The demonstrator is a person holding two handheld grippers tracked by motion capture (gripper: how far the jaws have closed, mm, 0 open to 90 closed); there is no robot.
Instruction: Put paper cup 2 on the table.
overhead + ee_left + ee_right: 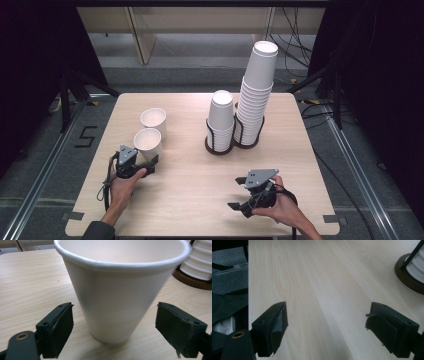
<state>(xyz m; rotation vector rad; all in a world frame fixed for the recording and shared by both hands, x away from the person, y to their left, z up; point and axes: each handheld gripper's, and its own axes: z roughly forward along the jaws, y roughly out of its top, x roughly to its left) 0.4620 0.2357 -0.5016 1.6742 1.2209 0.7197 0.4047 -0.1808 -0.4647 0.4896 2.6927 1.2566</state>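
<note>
Tabletop [190, 200]: pale wood grain, rounded corners.

1. Your left hand-held gripper [150, 162], toward the near left corner: jaws spread wide, one on each side of the nearer paper cup [148, 143], neither pad touching its wall in the left gripper view. That cup stands upright, mouth up.
2. Second paper cup [153, 120]: upright, just behind the first, farther from the near edge.
3. Short stack of cups [221, 116], mouths down, in a dark wire holder [212, 142], centre of the tabletop.
4. Tall stack of cups [255, 92], mouths down and leaning right, in the adjoining holder toward the far right corner.
5. Your right hand-held gripper [235, 192], near the near edge at right: jaws released, spread wide over bare wood, holding nothing.
</note>
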